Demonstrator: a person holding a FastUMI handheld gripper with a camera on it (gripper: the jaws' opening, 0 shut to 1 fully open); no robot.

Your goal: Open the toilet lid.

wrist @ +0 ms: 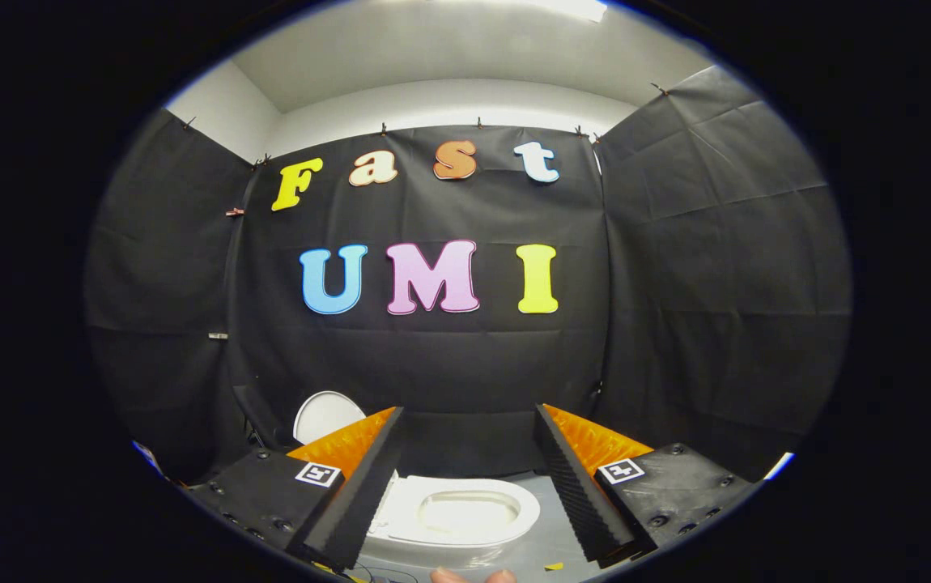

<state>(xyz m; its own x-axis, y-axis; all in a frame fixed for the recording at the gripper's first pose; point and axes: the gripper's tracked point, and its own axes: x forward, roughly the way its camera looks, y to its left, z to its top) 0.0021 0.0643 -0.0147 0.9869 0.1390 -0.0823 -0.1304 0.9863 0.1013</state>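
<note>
**Toilet lid seen raised, gripper held apart above the bowl**

At the very front, fingertips of a person's hand (472,576) are glimpsed. Just above them, the gripper (469,478) with black ribbed pads backed in orange is held wide apart, nothing clamped. Between and below its fingers, the white oval toilet seat (465,512) is seen, bowl exposed. Beyond the left finger, the white rounded toilet lid (324,414) is stood up against the black cloth wall (449,364). The task is judged essentially complete.
</note>
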